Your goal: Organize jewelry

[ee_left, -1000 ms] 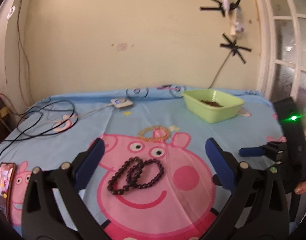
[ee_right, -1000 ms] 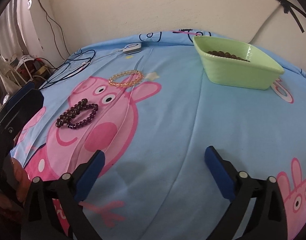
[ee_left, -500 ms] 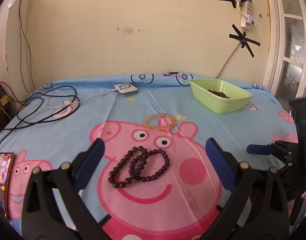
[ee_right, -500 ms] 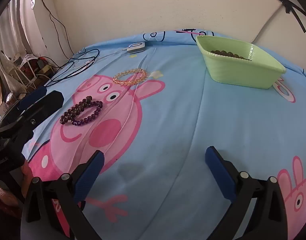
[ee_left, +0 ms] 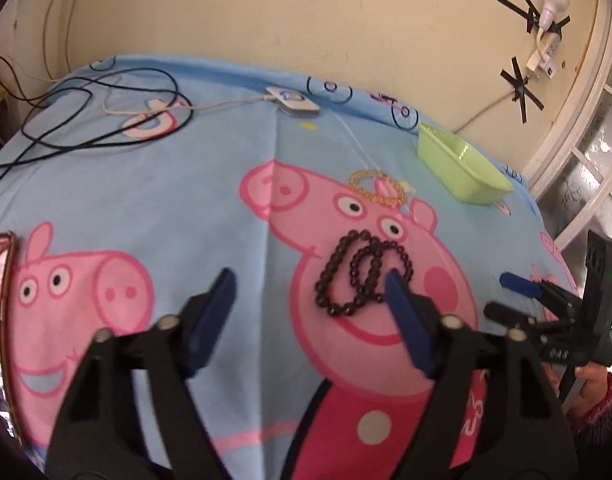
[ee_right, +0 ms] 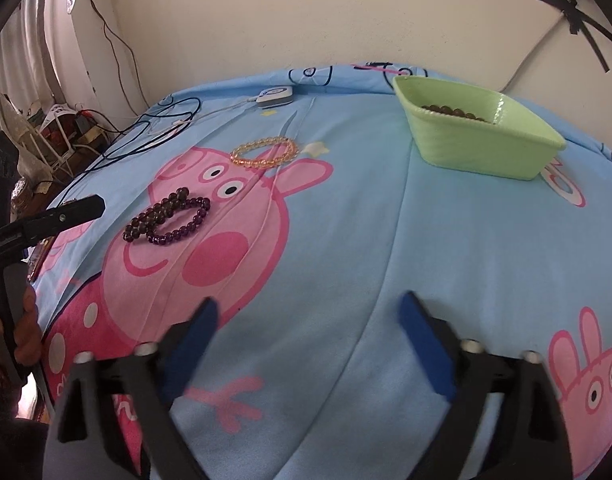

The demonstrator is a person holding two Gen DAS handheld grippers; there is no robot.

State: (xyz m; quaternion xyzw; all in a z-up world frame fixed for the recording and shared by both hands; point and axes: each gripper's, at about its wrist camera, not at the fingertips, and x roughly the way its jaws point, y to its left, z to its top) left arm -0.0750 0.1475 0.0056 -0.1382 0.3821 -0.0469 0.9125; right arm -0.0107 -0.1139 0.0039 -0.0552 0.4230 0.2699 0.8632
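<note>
Bracelets lie on the pig-print sheet (ee_right: pixel 445 248): two dark beaded bracelets (ee_left: pixel 363 278) overlap, their long axis running from 7 to 1 o'clock in the left wrist view, the right blue fingertip (ee_left: pixel 393 280) in front of their edge. Left gripper (ee_left: pixel 309 280) gapes wide, holding nothing. An amber bracelet (ee_right: pixel 264 153) lies at 12 o'clock beyond them. Right gripper (ee_right: pixel 307 312) is wide too, over bare sheet. The green tray (ee_right: pixel 477 148) holding brown beads sits at 1 o'clock.

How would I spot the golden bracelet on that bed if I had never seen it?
Start at the big pink cartoon pig printed on the blue sheet. By its ear lies the amber bead bracelet, alone and flat. Unlike the two dark bead bracelets overlapping lower on the pig's face, it is pale, translucent gold.
</note>
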